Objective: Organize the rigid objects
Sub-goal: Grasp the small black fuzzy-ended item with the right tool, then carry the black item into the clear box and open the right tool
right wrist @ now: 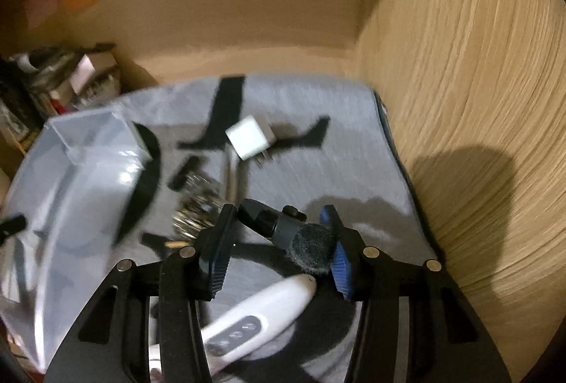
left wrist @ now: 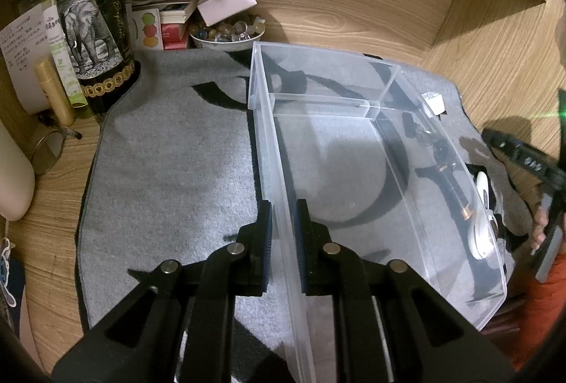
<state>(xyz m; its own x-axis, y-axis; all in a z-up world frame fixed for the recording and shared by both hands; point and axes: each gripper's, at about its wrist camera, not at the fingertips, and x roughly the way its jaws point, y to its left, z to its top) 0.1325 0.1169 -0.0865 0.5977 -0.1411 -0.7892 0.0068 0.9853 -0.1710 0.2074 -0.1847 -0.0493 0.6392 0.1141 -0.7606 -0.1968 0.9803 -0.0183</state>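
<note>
Black gripper fingers fill both views. Clamped tight on the near wall of the clear plastic bin (left wrist: 353, 149), the left gripper (left wrist: 283, 238) steadies it on the grey mat (left wrist: 169, 153), apparently so items can be dropped in. Beside the bin, the right gripper (right wrist: 279, 248) holds a small black device with a fuzzy pad (right wrist: 286, 231) between narrowed jaws, pads pressing it. A white handheld device (right wrist: 261, 308), white charger cube (right wrist: 247, 137) and keys (right wrist: 194, 209) lie on the mat nearby, not yet binned.
</note>
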